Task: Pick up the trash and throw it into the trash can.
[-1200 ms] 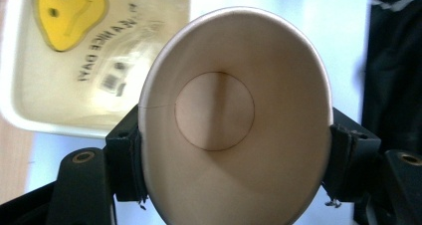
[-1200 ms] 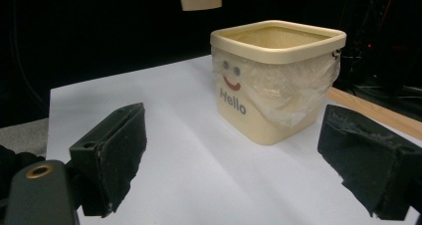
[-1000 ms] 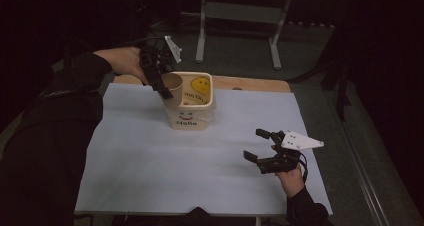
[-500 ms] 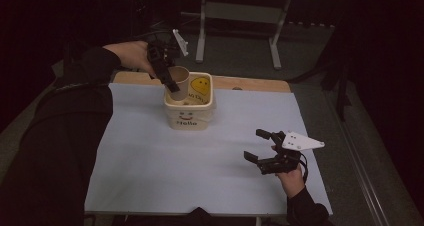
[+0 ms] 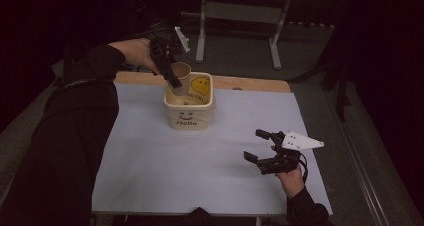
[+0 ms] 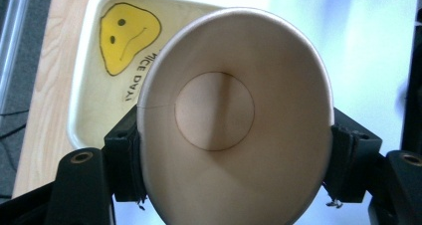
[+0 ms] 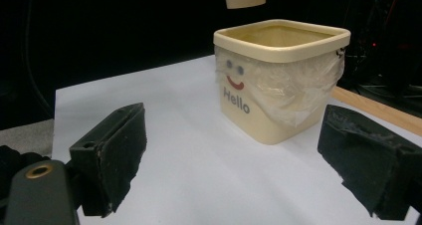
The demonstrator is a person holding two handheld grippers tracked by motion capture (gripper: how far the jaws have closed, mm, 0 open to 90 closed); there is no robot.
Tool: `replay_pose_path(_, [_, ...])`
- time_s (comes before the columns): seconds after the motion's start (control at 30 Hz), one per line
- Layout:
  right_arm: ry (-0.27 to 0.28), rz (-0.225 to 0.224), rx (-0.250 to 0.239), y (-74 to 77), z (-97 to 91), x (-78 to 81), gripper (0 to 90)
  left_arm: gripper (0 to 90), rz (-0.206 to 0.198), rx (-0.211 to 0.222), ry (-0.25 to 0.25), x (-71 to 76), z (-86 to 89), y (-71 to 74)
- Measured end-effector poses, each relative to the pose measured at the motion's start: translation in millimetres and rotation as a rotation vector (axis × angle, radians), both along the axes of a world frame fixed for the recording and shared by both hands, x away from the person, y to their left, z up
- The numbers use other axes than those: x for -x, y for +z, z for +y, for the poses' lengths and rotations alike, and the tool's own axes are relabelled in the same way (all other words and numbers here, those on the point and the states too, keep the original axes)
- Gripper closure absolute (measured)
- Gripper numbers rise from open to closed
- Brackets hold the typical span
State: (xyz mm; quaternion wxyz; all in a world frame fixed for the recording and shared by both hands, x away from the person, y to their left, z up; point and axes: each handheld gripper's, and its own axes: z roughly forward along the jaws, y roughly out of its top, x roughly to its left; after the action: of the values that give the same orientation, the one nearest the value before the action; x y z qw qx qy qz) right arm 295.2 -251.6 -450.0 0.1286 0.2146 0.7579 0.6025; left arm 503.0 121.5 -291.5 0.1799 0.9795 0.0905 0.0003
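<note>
Paper cup (image 5: 181,76) gripped by left gripper (image 5: 167,71), held tilted above cream bin (image 5: 189,117), upper centre of high view. Right gripper (image 5: 260,147) spread wide, empty, lower right over tabletop (image 5: 150,161). Advised: cup centred over bin mouth before release.

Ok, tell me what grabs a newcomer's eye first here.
The left gripper clamps a tan paper cup above the cream "Hello" tub, which has a yellow smiley face printed inside. Near the white sheet's right edge, the right gripper hangs open.
</note>
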Motion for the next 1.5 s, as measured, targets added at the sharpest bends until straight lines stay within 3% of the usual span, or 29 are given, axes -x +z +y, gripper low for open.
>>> replay_pose_path(0.4, [-0.002,0.001,-0.004,0.3,-2.1,0.9,11.6,27.2,-0.010,-0.022,-0.011,-7.2,-9.4,-7.5])
replay_pose_path(0.5, [-0.001,0.002,-0.006,0.2,-2.8,1.2,11.6,19.1,-0.018,-0.011,0.007,-10.8,-9.8,-10.3])
replay_pose_path(0.53, [-0.001,0.002,-0.006,0.2,-2.8,1.2,11.6,19.1,-0.001,0.001,0.030,-12.8,-9.5,-10.5])
replay_pose_path(0.57, [-0.003,0.002,-0.007,0.1,-3.1,1.2,11.6,10.8,-0.027,0.003,0.038,-13.8,-9.5,-10.7])
replay_pose_path(0.63, [-0.003,0.001,-0.006,-0.1,-3.2,1.1,11.6,0.5,-0.015,0.000,0.044,-14.7,-9.6,-11.4])
replay_pose_path(0.67, [-0.003,0.002,-0.007,-0.2,-3.3,0.9,11.6,0.5,0.000,-0.017,0.058,-15.7,-10.5,-13.6])
replay_pose_path(0.77, [-0.002,0.001,-0.008,0.1,-3.3,1.1,11.6,0.4,-0.003,-0.004,0.083,-15.9,-11.7,-15.5])
replay_pose_path(0.8, [-0.003,-0.001,-0.006,0.2,-3.3,1.2,11.6,0.4,-0.016,0.005,0.082,-15.5,-11.9,-15.1])
replay_pose_path(0.83, [-0.003,-0.001,-0.007,0.2,-3.3,1.2,11.6,0.4,-0.004,0.013,0.085,-15.1,-12.1,-14.6])
replay_pose_path(1.0, [-0.002,-0.001,-0.007,0.4,-2.9,1.3,11.6,0.4,-0.019,0.007,0.081,-12.1,-12.9,-13.8])
replay_pose_path(1.5, [-0.002,0.000,0.001,0.2,-1.6,0.5,11.6,0.4,-0.007,0.022,0.100,-1.8,-7.6,-10.3])
